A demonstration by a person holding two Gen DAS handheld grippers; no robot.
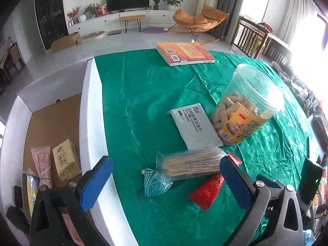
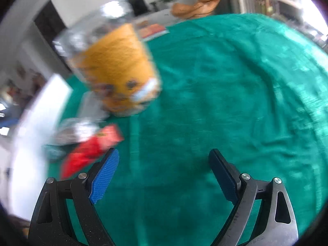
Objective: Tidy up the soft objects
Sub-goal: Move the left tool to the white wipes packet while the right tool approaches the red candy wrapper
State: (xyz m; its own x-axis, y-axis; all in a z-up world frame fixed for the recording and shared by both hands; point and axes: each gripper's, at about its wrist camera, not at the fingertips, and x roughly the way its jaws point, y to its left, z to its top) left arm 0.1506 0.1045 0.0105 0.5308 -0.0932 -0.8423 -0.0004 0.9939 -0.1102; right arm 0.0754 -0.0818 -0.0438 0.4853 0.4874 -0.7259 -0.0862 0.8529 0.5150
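On the green cloth lie a clear bag of cotton swabs (image 1: 190,163), a grey wipes pack (image 1: 194,126), a red packet (image 1: 207,190) and a small blue pouch (image 1: 153,181). My left gripper (image 1: 166,168) is open and empty, its jaws either side of the swab bag, just short of it. The right wrist view is blurred. My right gripper (image 2: 164,160) is open and empty over bare cloth, with the red packet (image 2: 92,153) to its left.
A clear snack jar (image 1: 246,106) stands right of the wipes; it also shows in the right view (image 2: 114,67). A book (image 1: 184,53) lies at the far edge. A white-walled cardboard box (image 1: 86,112) at the left holds several soft packs (image 1: 63,160).
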